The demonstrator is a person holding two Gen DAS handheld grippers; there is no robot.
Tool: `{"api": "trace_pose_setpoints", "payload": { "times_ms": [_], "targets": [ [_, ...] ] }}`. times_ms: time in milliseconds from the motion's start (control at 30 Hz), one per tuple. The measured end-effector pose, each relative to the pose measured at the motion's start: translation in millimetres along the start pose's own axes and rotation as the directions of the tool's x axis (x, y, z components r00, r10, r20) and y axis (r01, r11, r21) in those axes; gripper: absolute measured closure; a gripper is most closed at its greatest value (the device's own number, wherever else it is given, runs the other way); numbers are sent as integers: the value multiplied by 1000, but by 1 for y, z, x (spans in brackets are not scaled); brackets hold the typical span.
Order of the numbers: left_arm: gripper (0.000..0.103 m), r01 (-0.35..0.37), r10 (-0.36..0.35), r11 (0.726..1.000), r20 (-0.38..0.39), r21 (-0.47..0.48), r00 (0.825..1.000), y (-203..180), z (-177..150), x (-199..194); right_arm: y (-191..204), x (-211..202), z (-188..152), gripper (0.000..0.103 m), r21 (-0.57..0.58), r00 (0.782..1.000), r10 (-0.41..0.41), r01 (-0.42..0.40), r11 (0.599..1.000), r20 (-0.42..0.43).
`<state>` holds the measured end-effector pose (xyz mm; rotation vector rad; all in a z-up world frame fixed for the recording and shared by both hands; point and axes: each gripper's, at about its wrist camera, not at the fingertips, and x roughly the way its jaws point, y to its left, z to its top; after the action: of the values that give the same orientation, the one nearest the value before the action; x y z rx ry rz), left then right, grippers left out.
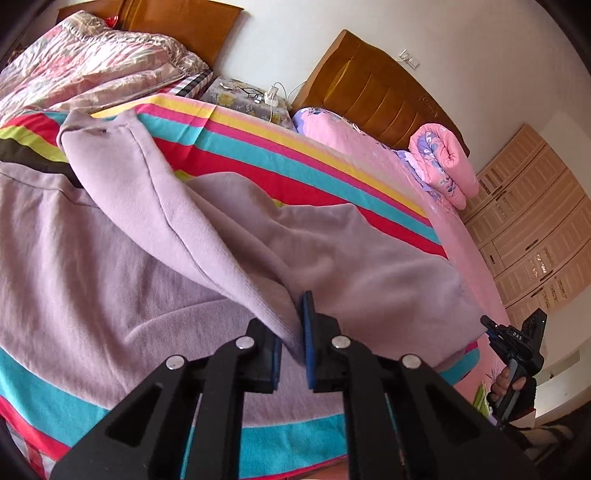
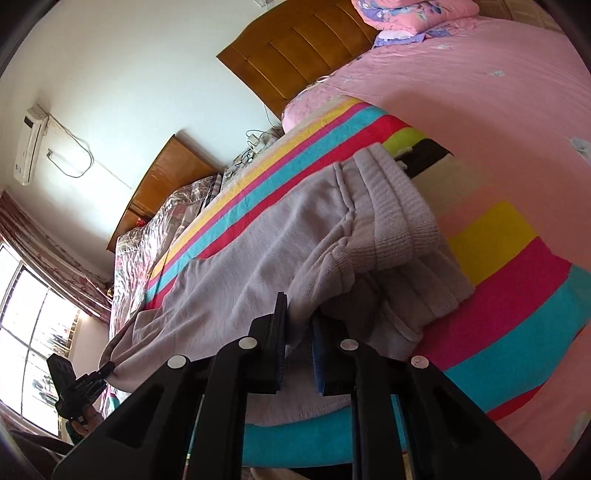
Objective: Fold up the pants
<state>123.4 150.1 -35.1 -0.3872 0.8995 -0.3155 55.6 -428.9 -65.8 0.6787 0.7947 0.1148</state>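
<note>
pants [image 1: 122, 236]: lying rumpled on striped blanket [image 1: 280, 147], lilac, ribbed waistband [image 2: 399, 221] bunching at right, 1 leg folding over | left gripper [image 1: 293, 343]: pinching pants fabric, pointing down at near edge | right gripper [image 2: 299, 347]: clamping fabric by waistband, tilting down | hand [image 1: 508, 384]: gripping handle, far right

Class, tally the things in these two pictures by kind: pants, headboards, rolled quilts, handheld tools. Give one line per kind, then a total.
Pants: 1
Headboards: 2
Rolled quilts: 1
Tools, left tool and right tool: 2
Total: 6
</note>
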Motion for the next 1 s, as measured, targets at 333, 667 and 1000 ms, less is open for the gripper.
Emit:
{"api": "trace_pose_setpoints", "payload": {
  "times_ms": [333, 667, 1000],
  "targets": [
    [93, -69, 62, 997, -143, -44, 988, 33, -45, 46, -38, 16, -21, 91, 84, 994, -78, 85, 993, -81],
    [51, -52, 48, 998, -126, -25, 991, 27, -45, 41, -32, 11, -36, 51, 135, 999, -25, 31, 990, -45],
    [49, -32, 30, 999, -117, -15, 993, 21, -43, 48, 27, 55, -82, 67, 84, 972, 172, -160, 984, -158]
  ]
}}
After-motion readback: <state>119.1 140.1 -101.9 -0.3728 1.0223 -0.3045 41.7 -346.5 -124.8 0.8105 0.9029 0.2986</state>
